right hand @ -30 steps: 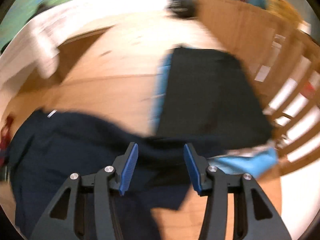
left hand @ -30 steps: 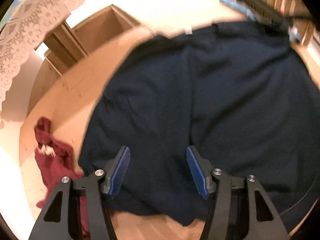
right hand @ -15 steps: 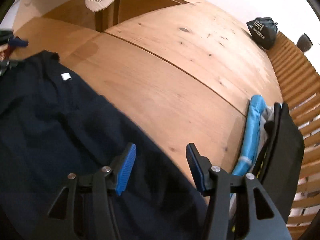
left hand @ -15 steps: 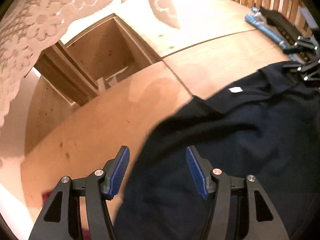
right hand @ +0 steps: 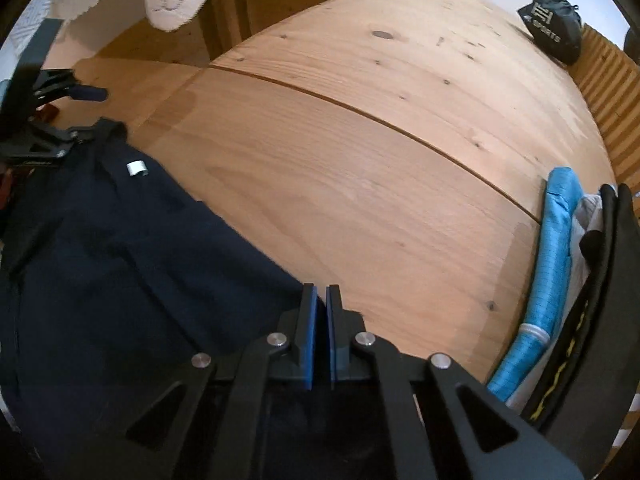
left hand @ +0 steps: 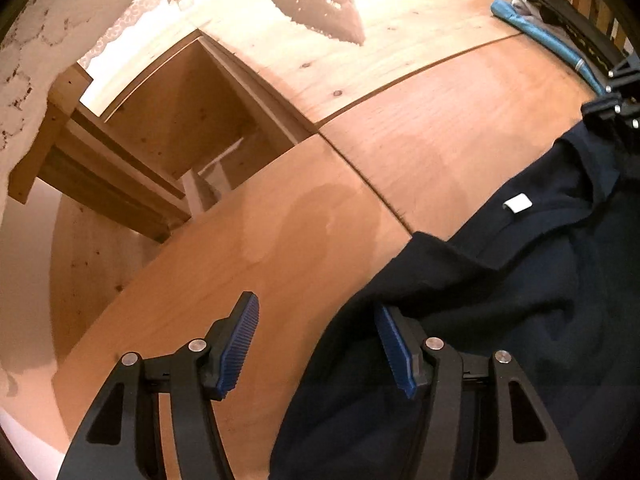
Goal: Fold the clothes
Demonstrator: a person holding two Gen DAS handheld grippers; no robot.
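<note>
Shirt (right hand: pixel 120 264) spread on wood floor (right hand: pixel 360 168). Right gripper (right hand: pixel 321 320) clamped on its edge at 6 o'clock; left gripper (left hand: pixel 316 344) jaws apart, just closing, straddling hem. Bare floor toward 12.

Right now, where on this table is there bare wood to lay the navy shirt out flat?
Bare table runs from the navy shirt across to the folded pile and back to the black bag. It is crowded at the pile, and by the shirt's collar near the left gripper.
</note>
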